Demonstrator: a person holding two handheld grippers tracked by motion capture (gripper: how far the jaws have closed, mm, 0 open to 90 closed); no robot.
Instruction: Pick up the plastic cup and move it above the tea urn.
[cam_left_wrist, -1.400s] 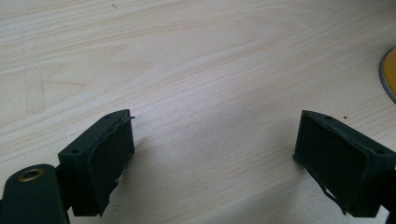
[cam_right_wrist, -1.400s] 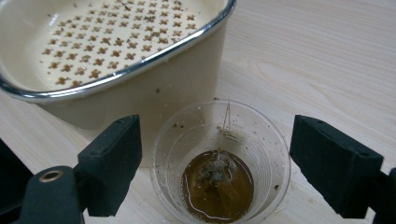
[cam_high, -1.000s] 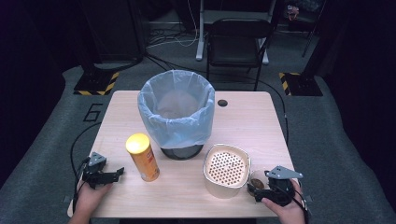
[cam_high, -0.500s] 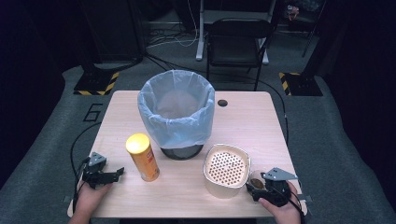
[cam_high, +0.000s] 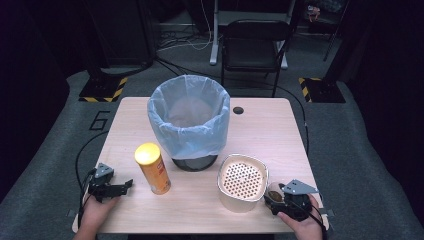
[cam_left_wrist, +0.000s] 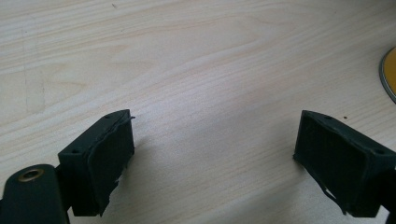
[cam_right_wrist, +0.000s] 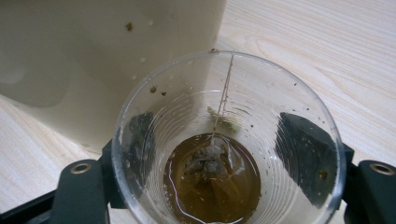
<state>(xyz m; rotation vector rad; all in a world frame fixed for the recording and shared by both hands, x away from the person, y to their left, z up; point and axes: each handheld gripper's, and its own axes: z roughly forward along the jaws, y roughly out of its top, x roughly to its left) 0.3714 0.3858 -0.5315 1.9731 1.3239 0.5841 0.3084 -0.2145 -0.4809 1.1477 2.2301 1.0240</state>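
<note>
Nearest us, our right tool (cam_high: 278, 198) has just been closing, and its pads now press both sides of a clear plastic cup (cam_right_wrist: 227, 140) holding brown liquid and a tea bag (cam_right_wrist: 210, 161). The cup stands between the jaws on the surface (cam_high: 280, 135), just beside the cream perforated-top container (cam_high: 243, 182). Our left tool (cam_high: 124, 184) rests apart, nothing between its jaws. Farther off stand the yellow-lidded can (cam_high: 152, 167) and the lined bin (cam_high: 189, 122).

The clear cup (cam_right_wrist: 229, 140) held brown liquid; the yellow can (cam_high: 152, 167) stood on the pale wood-grain tabletop (cam_high: 280, 130).
</note>
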